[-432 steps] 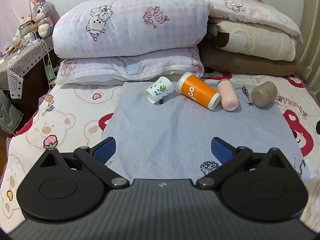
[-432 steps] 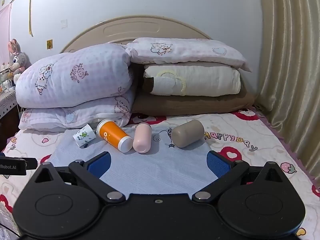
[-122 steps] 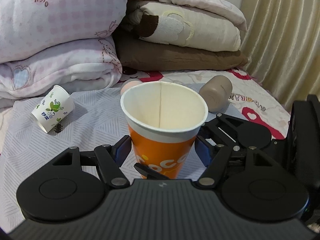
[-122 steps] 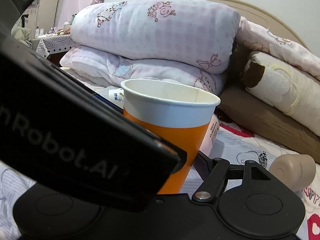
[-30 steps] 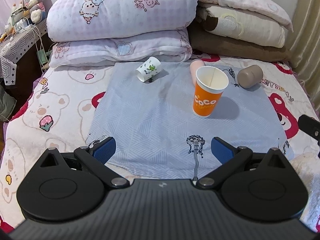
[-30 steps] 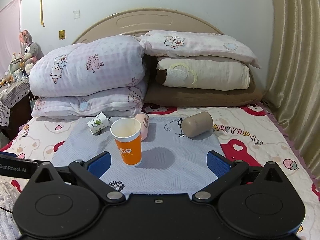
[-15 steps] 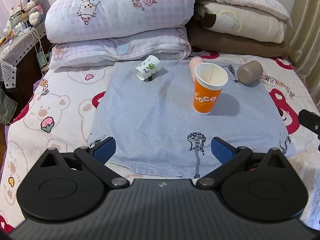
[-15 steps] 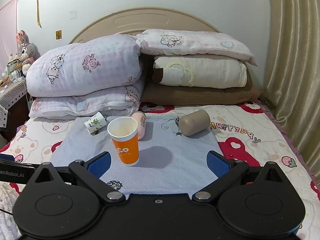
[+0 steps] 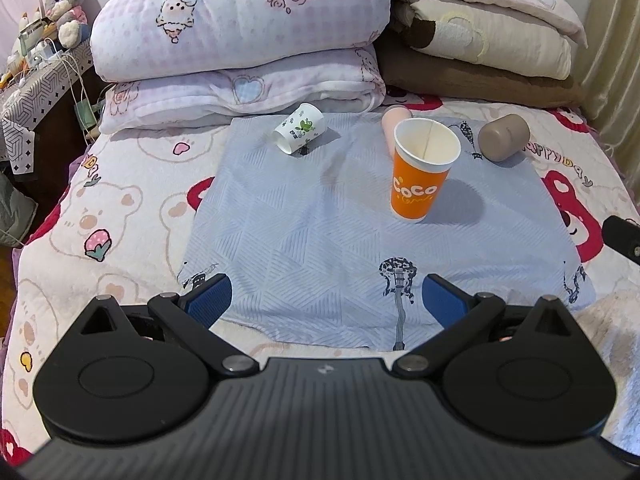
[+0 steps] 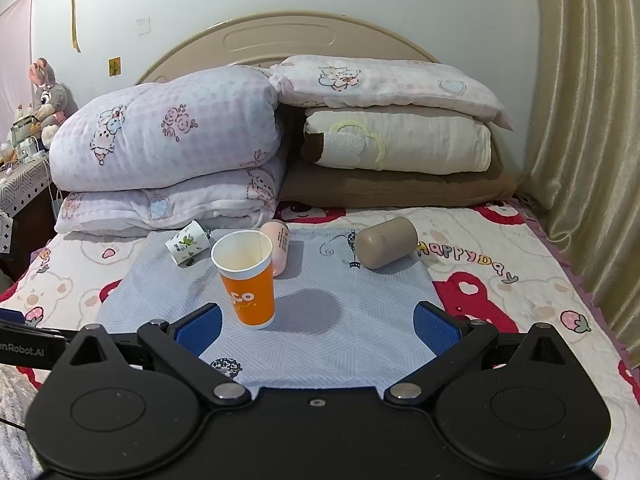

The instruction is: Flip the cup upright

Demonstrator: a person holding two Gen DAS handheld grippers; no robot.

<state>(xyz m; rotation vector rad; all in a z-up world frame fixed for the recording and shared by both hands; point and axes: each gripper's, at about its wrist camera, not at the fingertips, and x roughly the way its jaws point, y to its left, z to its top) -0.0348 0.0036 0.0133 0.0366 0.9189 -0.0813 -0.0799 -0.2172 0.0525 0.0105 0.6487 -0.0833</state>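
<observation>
Bed (image 9: 120, 208) with bear quilt, blue cloth (image 9: 360, 248) on top, pillows (image 10: 168, 136) stacked at headboard, curtain right. Orange cup (image 9: 422, 168) upright on cloth, formerly on side. Left tool (image 9: 326, 300), right tool (image 10: 316, 324): both spread apart, empty, now drawn back from cup.

Left gripper (image 9: 326, 300): jaws standing wide apart, gripping nothing; blue pads (image 9: 210, 298) facing inward; pointing forward and slightly downward. Right gripper (image 10: 318, 326): jaws likewise spreading wide, gripping nothing; blue pads (image 10: 436, 328) showing; pointing forward at a level angle; sitting to the right of the left one.
</observation>
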